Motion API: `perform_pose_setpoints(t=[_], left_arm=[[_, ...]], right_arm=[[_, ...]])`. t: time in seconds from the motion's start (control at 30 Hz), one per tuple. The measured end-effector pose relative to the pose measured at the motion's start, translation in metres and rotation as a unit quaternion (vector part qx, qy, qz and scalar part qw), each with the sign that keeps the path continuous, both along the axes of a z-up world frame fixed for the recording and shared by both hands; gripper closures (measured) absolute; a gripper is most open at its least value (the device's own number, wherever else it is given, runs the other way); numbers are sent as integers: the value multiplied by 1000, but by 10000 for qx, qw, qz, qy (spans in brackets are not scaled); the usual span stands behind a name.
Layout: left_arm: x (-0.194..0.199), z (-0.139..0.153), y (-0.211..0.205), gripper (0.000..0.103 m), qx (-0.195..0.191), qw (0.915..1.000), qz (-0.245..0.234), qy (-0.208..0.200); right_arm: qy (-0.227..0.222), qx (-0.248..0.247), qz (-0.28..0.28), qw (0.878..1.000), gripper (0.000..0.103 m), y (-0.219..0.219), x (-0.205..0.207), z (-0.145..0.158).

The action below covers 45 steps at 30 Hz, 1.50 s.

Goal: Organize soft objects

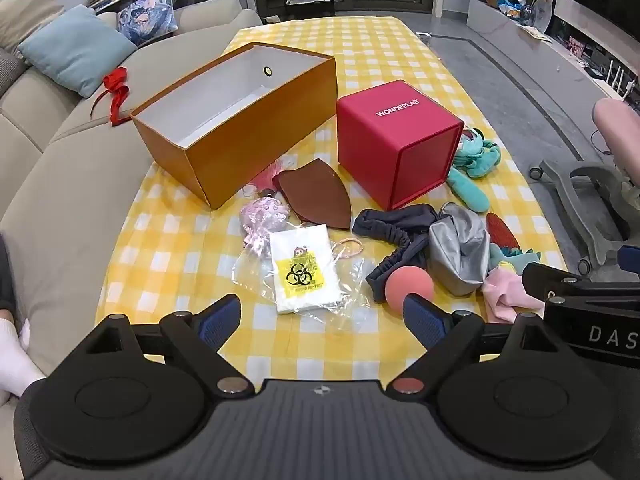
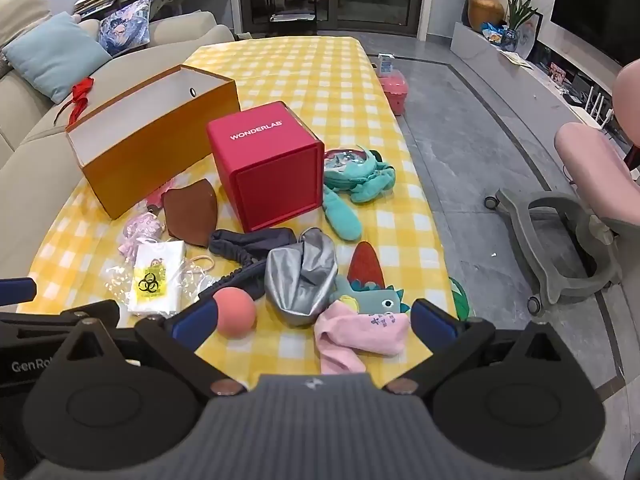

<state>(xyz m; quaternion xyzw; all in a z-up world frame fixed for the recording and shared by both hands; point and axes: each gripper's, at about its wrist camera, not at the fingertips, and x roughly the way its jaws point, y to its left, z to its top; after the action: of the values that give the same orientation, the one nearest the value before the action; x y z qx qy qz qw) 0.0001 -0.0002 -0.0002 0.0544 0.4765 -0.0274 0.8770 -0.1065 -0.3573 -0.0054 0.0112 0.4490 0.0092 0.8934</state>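
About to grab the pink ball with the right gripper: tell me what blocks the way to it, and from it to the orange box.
Nothing blocks the ball. The mask lies before the open box.

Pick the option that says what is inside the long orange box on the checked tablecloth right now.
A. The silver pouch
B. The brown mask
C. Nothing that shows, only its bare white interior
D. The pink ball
C: the orange box shows only its white inner walls and floor, while the pink ball, silver pouch and brown mask all lie out on the tablecloth.
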Motion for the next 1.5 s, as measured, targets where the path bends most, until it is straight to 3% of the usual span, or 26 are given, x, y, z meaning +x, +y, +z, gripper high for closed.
perform_pose_setpoints(t=[1.5], left_arm=[[-3,-7,0,0,54,10000,14,34]], right_arm=[[61,-32,-30,10000,3,1,-3,-1]])
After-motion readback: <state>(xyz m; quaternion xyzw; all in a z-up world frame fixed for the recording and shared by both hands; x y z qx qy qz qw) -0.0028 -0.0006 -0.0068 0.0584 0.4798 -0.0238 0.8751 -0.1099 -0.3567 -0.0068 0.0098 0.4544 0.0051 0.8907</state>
